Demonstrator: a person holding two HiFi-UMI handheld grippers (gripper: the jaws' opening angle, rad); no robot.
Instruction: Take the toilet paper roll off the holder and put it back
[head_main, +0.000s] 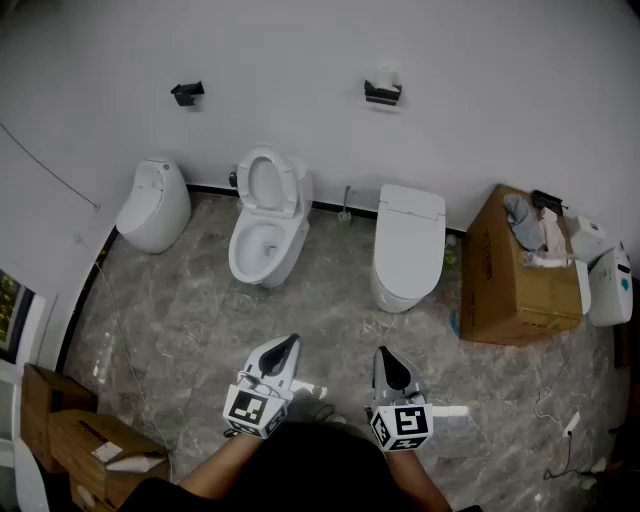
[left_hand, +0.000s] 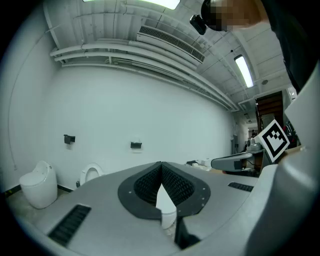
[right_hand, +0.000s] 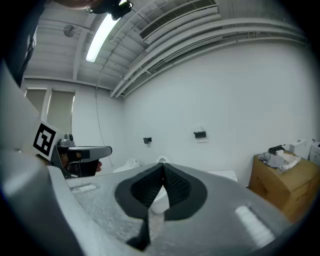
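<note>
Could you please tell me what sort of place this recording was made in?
Likely a mock bathroom or test room: three toilets stand side by side along one white wall, two paper holders hang above, and an open cardboard box sits nearby.

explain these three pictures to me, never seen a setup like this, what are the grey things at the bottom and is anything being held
No robot here: a person in a washroom holds a two-jaw tool in each hand. The head view looks down from a camera on the person's head and shows the left gripper and the right gripper. The other two pictures come from cameras riding on each gripper, looking along its jaws. Both grippers are shut and hold nothing. On the floor stand three toilets, the middle toilet with its lid up, and a cardboard box. The right holder on the wall seems to carry a toilet paper roll.
</note>
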